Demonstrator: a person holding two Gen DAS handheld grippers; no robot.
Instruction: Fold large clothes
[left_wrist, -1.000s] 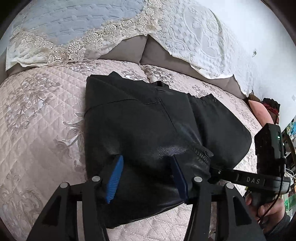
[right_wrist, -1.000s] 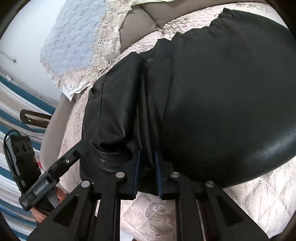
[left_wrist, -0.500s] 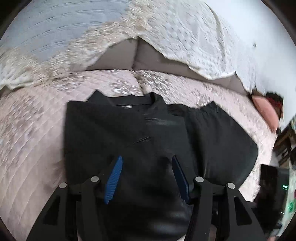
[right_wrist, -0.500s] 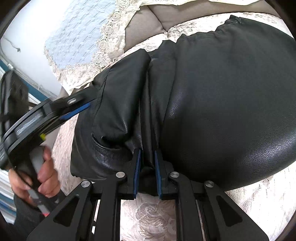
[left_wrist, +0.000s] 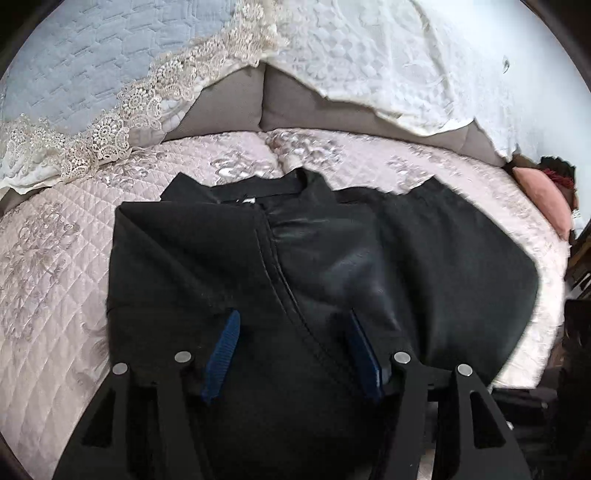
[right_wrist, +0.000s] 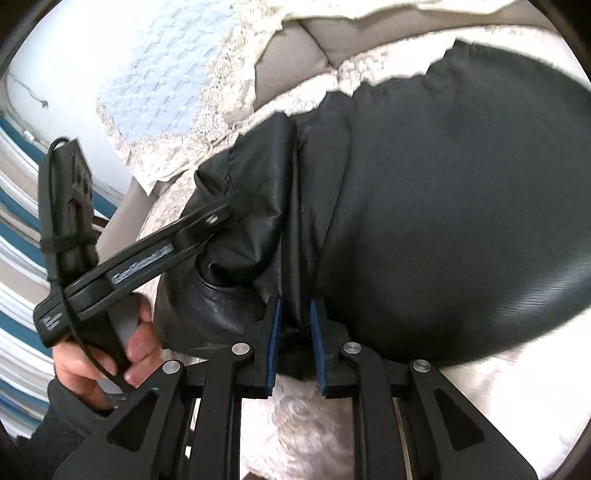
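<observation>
quilted pale-pink bedding (left_wrist: 55, 302) with a stitched diamond grid and shiny floral embroidery carries everything we are working on. nearest to us, the right gripper (right_wrist: 295, 332) has its blue pads either side of a bunched fold at the near hem of the black jacket (left_wrist: 332, 277); its jaws are opening, with the fabric between them, and the pads look to be just easing off it. our left gripper (left_wrist: 291, 336) hovers over the jacket's left panel with its jaws opening and nothing pinched. we judge the fold partly done: one side lies doubled over the middle along a stitched seam, the collar sits at the far edge, and a broad panel spreads flat to the right, so at least one more fold is left. the jacket reads as smooth, faintly grained leather-like material, glossy where it bulges, holding soft rounded creases. beyond it stand grey cushions (left_wrist: 229, 107), then lace-edged cream and pale-blue covers (left_wrist: 110, 66) against the wall.
</observation>
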